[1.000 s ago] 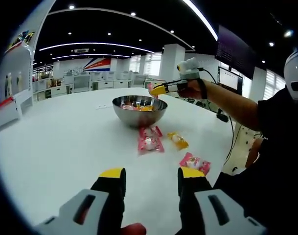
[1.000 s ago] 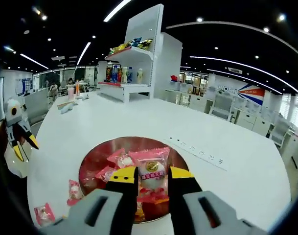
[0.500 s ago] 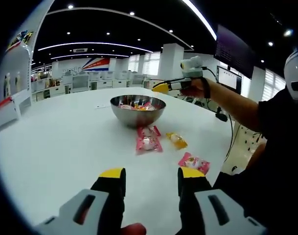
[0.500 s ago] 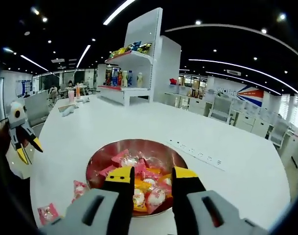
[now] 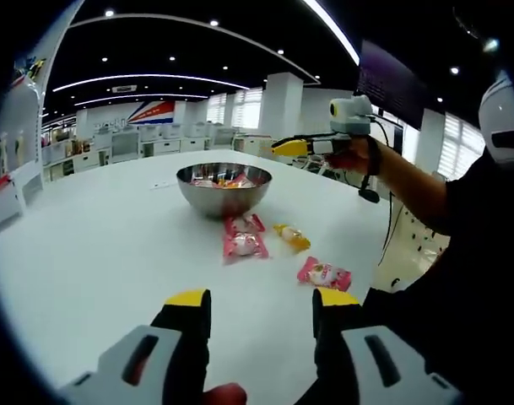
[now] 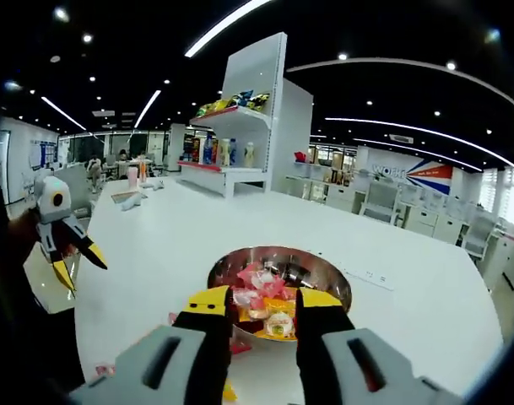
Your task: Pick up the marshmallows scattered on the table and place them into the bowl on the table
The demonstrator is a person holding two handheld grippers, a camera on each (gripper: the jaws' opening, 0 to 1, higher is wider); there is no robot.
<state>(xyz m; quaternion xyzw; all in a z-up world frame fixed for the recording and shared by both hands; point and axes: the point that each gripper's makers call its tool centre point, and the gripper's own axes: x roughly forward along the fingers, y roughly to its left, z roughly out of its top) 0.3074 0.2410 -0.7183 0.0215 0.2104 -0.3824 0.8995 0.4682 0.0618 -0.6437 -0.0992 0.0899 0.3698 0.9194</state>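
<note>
Steel bowl holds wrapped marshmallows; three packets beside it on table

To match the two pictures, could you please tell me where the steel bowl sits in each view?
Left gripper view: the steel bowl stands on the white table, upper centre.
Right gripper view: the bowl lies just beyond the right gripper.
Shared landmark: the pink and yellow packets in it.

Shiny polished metal bowl; glossy plastic marshmallow wrappers; smooth matt white table
</note>
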